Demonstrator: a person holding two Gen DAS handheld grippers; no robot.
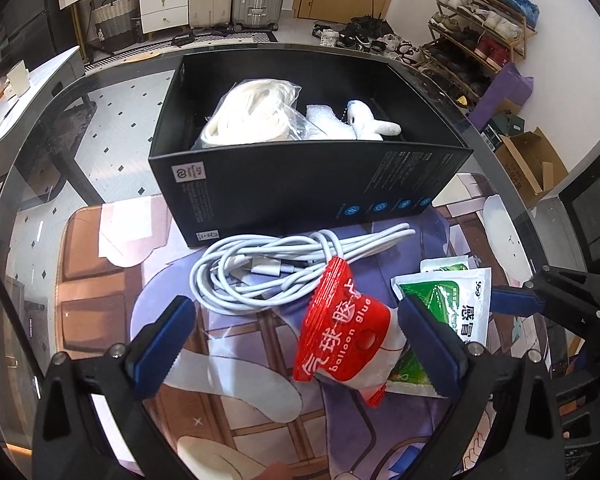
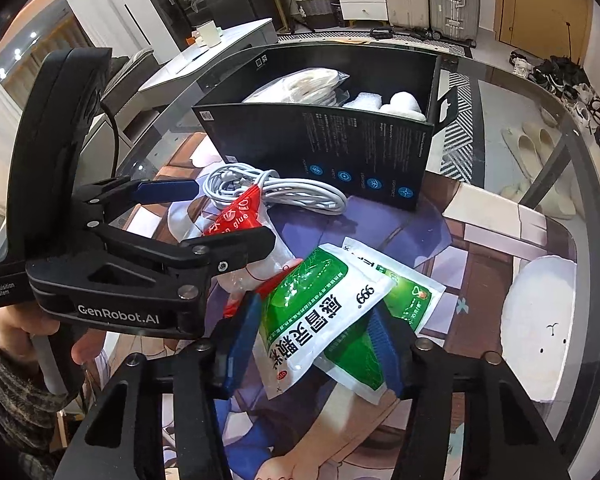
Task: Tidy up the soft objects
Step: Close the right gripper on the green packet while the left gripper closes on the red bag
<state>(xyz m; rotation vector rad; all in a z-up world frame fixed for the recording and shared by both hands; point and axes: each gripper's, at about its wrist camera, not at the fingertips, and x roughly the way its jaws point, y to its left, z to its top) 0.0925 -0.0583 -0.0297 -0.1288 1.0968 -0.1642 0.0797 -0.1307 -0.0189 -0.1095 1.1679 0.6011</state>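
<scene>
lower sachet (image 2: 410, 304) perhaps half hidden

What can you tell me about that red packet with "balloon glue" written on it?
The balloon glue packet is a soft plastic pouch, red on top with white lettering, clear lower down over something white. It lies crumpled on the printed mat, its top corner over the white cable, its side against the green sachets. It sits between the left gripper's open jaws.
</scene>
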